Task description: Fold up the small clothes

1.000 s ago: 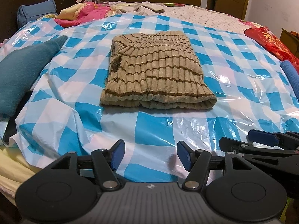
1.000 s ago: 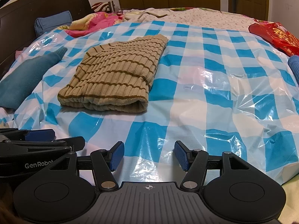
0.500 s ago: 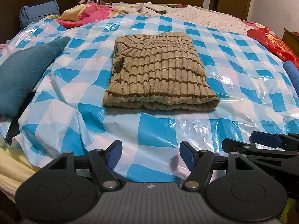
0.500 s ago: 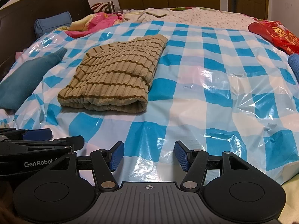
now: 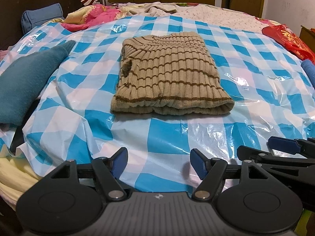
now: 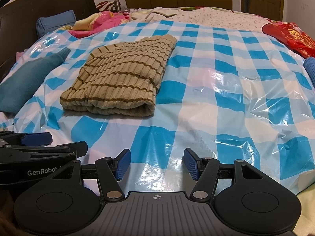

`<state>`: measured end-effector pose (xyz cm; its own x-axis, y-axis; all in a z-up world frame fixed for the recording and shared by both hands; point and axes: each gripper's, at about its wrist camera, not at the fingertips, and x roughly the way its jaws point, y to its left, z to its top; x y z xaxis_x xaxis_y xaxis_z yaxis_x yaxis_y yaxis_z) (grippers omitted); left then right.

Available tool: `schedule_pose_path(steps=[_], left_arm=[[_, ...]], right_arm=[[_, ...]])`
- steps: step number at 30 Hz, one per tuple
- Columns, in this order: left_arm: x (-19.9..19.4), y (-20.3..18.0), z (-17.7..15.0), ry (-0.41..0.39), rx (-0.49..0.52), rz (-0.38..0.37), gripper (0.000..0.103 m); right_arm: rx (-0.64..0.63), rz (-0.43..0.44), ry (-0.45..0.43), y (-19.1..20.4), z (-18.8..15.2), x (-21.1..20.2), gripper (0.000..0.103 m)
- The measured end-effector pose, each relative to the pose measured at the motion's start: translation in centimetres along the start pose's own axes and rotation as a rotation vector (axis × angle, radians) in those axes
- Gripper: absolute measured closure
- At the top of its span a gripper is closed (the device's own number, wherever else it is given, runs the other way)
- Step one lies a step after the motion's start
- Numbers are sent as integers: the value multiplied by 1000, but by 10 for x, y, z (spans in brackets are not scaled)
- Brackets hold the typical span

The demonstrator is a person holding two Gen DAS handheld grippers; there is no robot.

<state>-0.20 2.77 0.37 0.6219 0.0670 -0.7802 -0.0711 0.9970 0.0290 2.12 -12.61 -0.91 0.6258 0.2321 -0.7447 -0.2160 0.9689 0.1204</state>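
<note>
1. the left gripper (image 5: 158, 163) is held low over the near edge of the bed, its jaws spread wide apart with nothing between them.
2. the right gripper (image 6: 156, 164) is held just beside it, jaws likewise wide apart and nothing gripped; each gripper is seen at the edge of the other's view.
3. a tan striped sweater (image 5: 169, 74), folded into a compact rectangle, is laid flat on the blue-and-white checked plastic sheet (image 5: 246, 63), straight ahead of the left jaws and well apart from them.
4. from the right wrist view the sweater (image 6: 122, 74) is placed ahead and to the left of the jaws, its thick folded edge turned toward them.
5. a teal garment (image 5: 27, 78) is seen far to the left of the left jaws, partly on the sheet.
6. a red bag (image 6: 291, 37) is set far ahead to the right, and a pink blanket (image 5: 94, 17) is heaped beyond the sweater.
</note>
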Motion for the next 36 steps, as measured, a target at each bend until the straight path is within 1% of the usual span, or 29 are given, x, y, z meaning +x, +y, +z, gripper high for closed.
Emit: schedule_pose_path(steps=[11, 19, 36], left_arm=[[2, 0, 0, 7, 4, 4, 23], [3, 0, 0, 6, -1, 19, 18], [3, 1, 1, 7, -1, 23, 15]], right_arm=[[-1, -1, 2, 0, -1, 1, 42], [5, 0, 1, -1, -1, 1, 42], [6, 0, 2, -2, -1, 1, 41]])
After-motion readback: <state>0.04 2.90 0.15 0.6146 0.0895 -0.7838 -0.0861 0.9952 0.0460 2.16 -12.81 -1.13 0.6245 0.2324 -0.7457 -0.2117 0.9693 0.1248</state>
